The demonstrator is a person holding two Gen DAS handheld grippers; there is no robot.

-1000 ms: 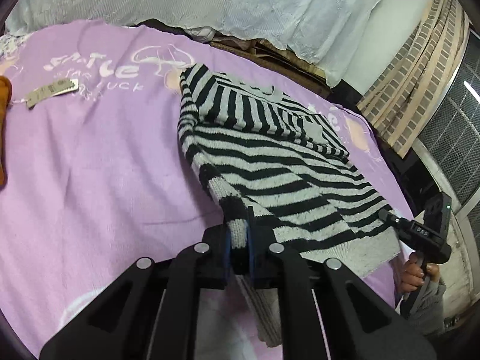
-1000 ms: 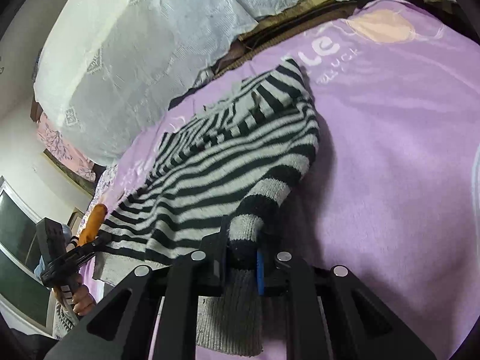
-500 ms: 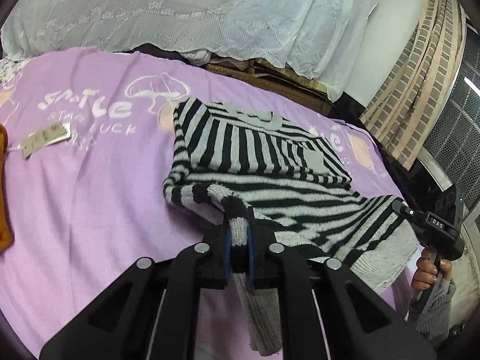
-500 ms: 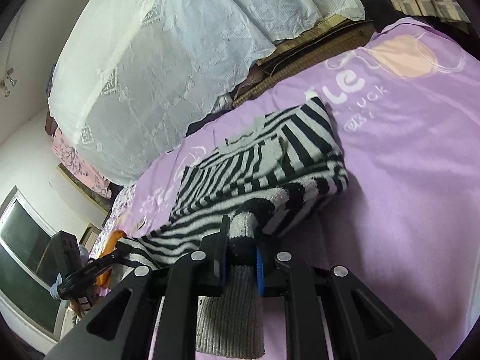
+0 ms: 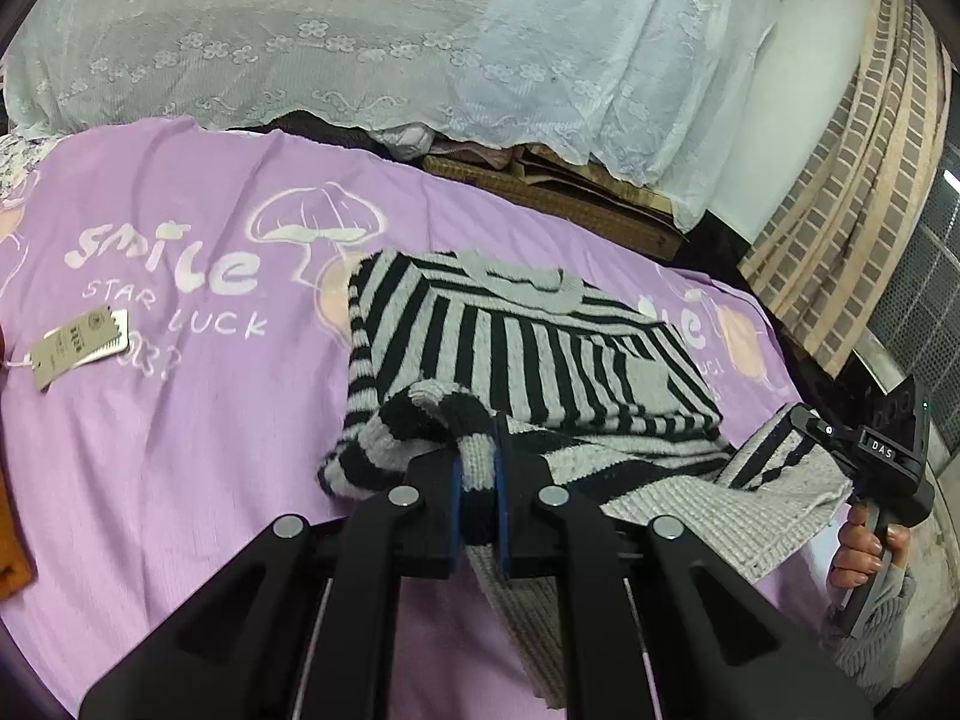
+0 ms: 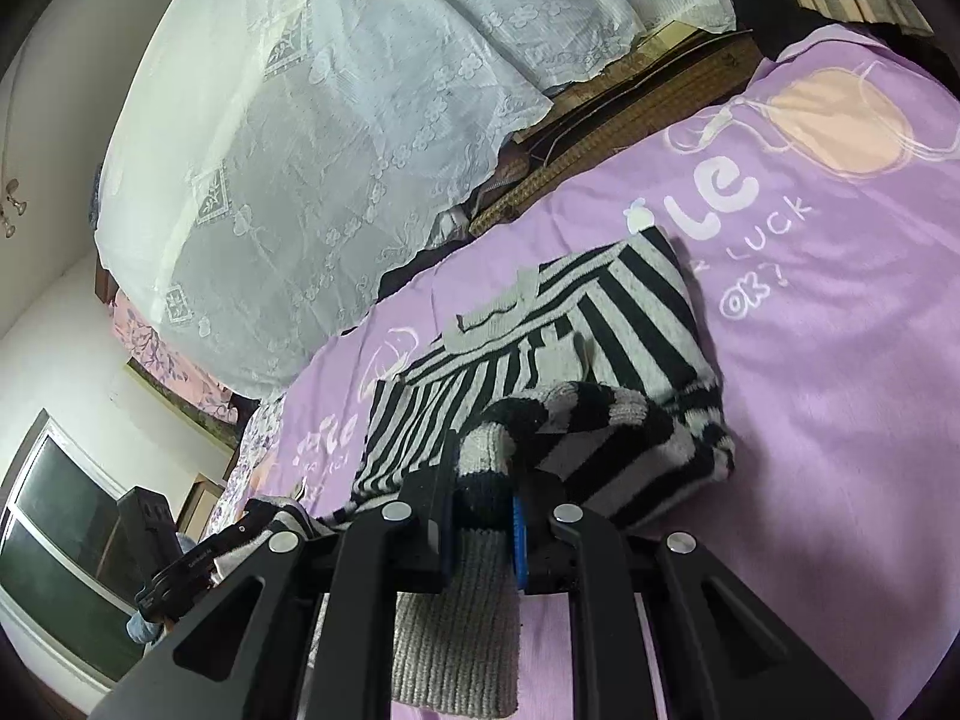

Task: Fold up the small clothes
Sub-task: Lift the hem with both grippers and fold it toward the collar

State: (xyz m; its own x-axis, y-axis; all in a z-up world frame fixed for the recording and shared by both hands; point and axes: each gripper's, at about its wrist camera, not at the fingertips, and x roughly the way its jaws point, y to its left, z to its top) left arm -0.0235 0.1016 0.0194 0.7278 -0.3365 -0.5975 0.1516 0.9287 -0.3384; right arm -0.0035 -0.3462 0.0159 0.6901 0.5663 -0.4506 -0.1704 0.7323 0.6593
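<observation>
A black-and-grey striped knit sweater (image 5: 528,354) lies on the purple blanket (image 5: 180,420), collar at the far end; it also shows in the right wrist view (image 6: 600,336). My left gripper (image 5: 477,474) is shut on the sweater's grey ribbed hem at its left corner, held above the blanket. My right gripper (image 6: 483,516) is shut on the hem at the other corner. The lower half of the sweater is lifted and folding over the upper half. The right gripper and the hand holding it also show in the left wrist view (image 5: 864,456).
A paper tag (image 5: 78,348) lies on the blanket at the left. An orange cloth (image 5: 12,552) sits at the left edge. A white lace cover (image 5: 360,30) drapes behind. A woven mat and cardboard (image 5: 570,198) lie beyond the blanket. A brick-pattern curtain (image 5: 858,210) hangs right.
Both grippers have carried the hem forward toward the collar, so the lower half of the sweater has folded over the upper half. Both stayed shut on the hem.
</observation>
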